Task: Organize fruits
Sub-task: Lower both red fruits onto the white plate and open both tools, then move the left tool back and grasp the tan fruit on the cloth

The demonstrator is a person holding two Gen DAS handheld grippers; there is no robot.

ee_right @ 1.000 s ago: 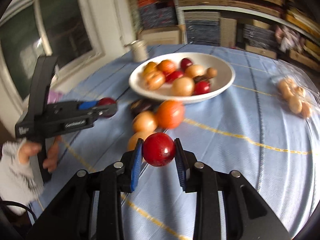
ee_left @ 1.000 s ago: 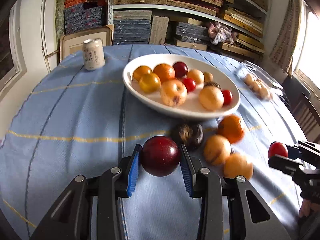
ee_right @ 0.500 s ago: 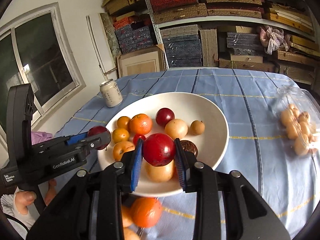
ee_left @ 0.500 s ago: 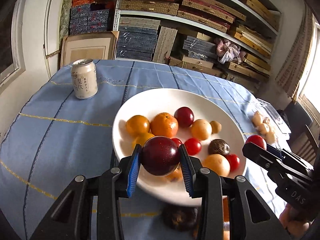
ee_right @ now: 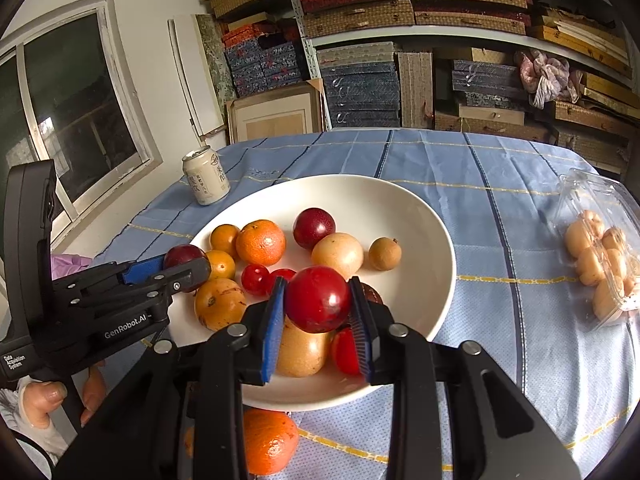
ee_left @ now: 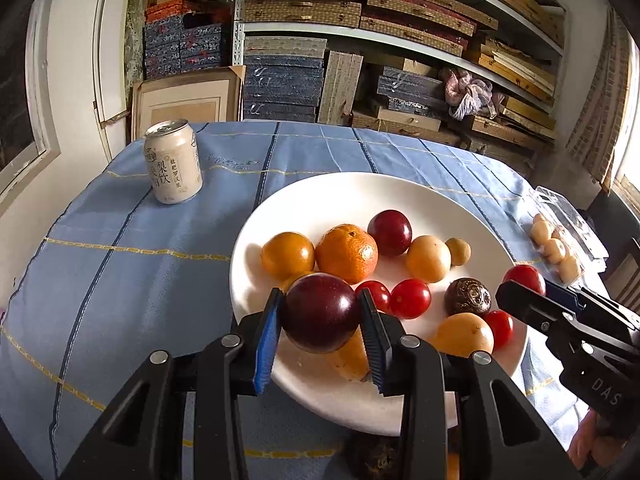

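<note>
My left gripper [ee_left: 321, 318] is shut on a dark purple plum [ee_left: 322, 312] and holds it above the near left rim of the white bowl [ee_left: 320, 196]. My right gripper [ee_right: 318, 306] is shut on a shiny red fruit [ee_right: 318, 298] above the bowl's [ee_right: 432, 232] near side. The bowl holds several fruits: oranges, a mandarin [ee_left: 347, 253], a plum [ee_left: 389, 232], cherry tomatoes, a dark passion fruit [ee_left: 468, 296]. Each gripper shows in the other's view: the right gripper [ee_left: 524, 284] and the left gripper [ee_right: 186, 260].
A drink can [ee_left: 173, 167] stands on the blue tablecloth at the far left. A clear plastic box of pale fruits [ee_right: 600, 256] lies at the right. A mandarin [ee_right: 268, 440] lies on the cloth below the bowl's near rim. Shelves of boxes stand behind the table.
Both grippers, each still holding its fruit, have moved forward from the loose fruits on the cloth to above the bowl.
</note>
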